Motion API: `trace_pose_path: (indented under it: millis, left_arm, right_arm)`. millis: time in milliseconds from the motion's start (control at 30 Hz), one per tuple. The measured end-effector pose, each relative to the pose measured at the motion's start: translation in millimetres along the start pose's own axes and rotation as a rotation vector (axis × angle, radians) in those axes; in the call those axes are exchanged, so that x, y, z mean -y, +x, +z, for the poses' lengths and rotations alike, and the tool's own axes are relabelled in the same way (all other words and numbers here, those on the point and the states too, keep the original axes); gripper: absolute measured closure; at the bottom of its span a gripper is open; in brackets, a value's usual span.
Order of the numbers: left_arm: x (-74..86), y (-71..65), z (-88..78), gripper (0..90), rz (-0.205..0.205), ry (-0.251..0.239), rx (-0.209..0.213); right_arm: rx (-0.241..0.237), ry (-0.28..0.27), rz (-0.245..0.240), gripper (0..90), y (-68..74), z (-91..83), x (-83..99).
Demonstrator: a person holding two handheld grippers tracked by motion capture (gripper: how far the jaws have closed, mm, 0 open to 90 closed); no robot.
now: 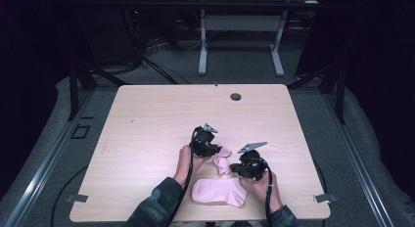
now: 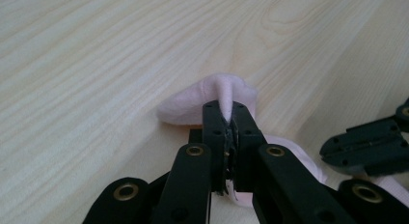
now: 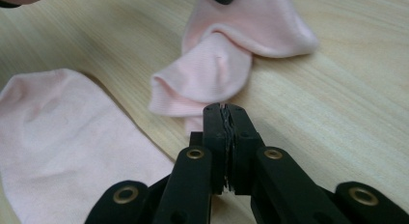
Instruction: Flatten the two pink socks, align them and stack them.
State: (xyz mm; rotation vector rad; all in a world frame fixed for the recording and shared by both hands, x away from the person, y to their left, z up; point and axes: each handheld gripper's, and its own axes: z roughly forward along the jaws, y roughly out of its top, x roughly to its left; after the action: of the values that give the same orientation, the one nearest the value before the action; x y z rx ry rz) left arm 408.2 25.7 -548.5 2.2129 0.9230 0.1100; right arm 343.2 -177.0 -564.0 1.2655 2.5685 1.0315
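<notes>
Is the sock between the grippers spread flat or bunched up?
Bunched: the sock lies crumpled and twisted, a fold pinched up in the left gripper.

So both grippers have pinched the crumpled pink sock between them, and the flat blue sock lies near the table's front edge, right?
Not quite: the flat sock is pink, not blue, as the high view shows. The rest stands: the left gripper and the right gripper are each pinched on the crumpled pink sock, and the flat one lies near the table's front edge.
</notes>
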Motion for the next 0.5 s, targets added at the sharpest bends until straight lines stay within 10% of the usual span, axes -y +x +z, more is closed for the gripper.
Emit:
trace_pose_path:
  millis: [167, 367, 500]
  left_arm:
    - [6.0, 0.7, -5.2, 87.6, -0.020, -0.016, -0.013]
    - [8.2, 0.3, -5.5, 87.4, -0.045, -0.026, -0.010]
    - [9.0, 0.4, -4.1, 87.4, -0.057, -0.027, -0.006]
  right_arm:
    - [0.011, -0.021, 0.025, 82.8, -3.3, -4.8, -1.5]
    - [-0.022, -0.043, -0.006, 39.9, 11.0, -3.9, -12.9]
    - [-0.015, -0.004, -0.037, 50.3, 15.7, 11.7, -19.5]
